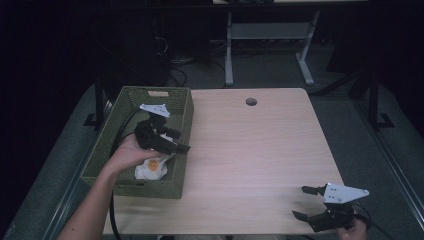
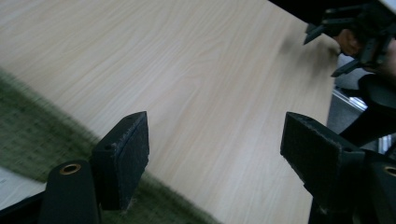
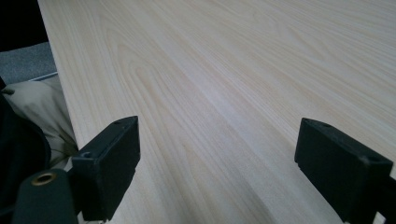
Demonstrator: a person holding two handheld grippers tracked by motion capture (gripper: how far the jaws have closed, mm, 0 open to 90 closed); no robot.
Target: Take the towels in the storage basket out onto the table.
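A green woven basket (image 1: 150, 189) stands on the left side of the wooden table (image 1: 250, 150). Inside it lies a white object with an orange patch (image 1: 151, 167). My left gripper (image 1: 184, 141) hovers over the basket's right wall, just above that object, and is open with nothing between its jaws (image 2: 215, 144). In its own view the basket's rim (image 2: 28, 126) runs along the lower left. My right gripper (image 1: 299, 202) sits low at the table's near right corner, open and empty (image 3: 217, 158). It also shows far off in the left gripper view (image 2: 322, 53).
A round cable hole (image 1: 251, 101) sits near the table's far edge. A white desk frame (image 1: 270, 40) and cables stand on the dark floor behind. Bare wood lies between basket and right gripper. The person's beige trousers (image 3: 42, 112) show past the near edge.
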